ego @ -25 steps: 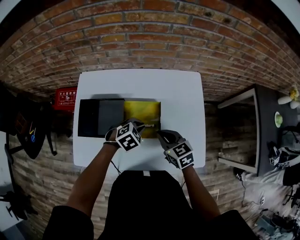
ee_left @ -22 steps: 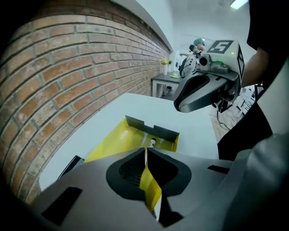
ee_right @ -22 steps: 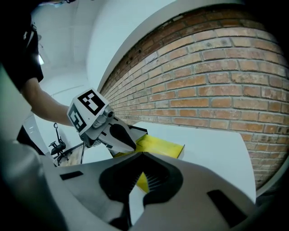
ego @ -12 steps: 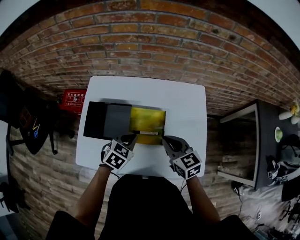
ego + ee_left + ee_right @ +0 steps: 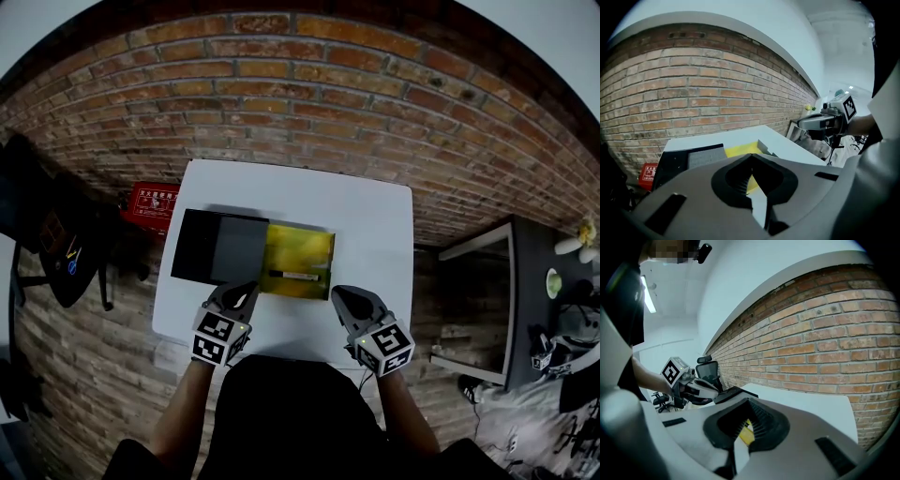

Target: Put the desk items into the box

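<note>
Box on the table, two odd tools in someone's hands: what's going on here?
A person holds a gripper in each hand. The left gripper and right gripper are both shut and empty, near the front edge of the table. Beyond them the box lies open, black lid beside its yellow inside, one slim item lying in it.

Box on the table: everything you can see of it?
The box lies open and flat on the white table, toward its front edge. The right half is a shallow yellow-lined tray; joined at its left is a black half with a grey pad, probably the lid. One slim pen-like item lies in the tray.
</note>
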A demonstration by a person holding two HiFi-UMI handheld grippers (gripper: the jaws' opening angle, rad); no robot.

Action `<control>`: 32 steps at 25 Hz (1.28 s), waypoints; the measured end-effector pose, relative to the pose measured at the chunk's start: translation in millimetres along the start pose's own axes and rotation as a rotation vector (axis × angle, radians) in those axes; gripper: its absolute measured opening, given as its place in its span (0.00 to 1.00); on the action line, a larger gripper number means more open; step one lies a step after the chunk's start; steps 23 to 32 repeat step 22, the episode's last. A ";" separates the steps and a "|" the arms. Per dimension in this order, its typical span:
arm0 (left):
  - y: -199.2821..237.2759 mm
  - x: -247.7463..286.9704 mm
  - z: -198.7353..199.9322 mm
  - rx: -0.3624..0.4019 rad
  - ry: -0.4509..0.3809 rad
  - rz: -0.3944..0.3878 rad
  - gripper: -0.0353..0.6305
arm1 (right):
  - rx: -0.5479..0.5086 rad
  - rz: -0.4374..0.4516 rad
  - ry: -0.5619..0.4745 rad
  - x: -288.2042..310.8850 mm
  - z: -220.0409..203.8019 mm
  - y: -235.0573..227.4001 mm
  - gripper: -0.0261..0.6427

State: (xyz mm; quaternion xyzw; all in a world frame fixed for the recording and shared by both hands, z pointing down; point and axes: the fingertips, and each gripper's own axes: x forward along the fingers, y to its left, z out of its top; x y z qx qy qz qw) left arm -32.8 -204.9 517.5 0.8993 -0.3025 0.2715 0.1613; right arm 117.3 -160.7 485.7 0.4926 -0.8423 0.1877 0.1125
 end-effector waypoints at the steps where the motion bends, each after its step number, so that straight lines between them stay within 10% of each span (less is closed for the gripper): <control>1: 1.7 -2.1 -0.5 -0.003 -0.010 0.009 0.07 | 0.002 -0.002 -0.005 -1.4 1.3 0.0 0.07; 32: 30.8 -0.9 -4.2 -0.071 -0.057 0.043 0.07 | -0.003 -0.028 -0.007 3.4 2.3 -5.7 0.07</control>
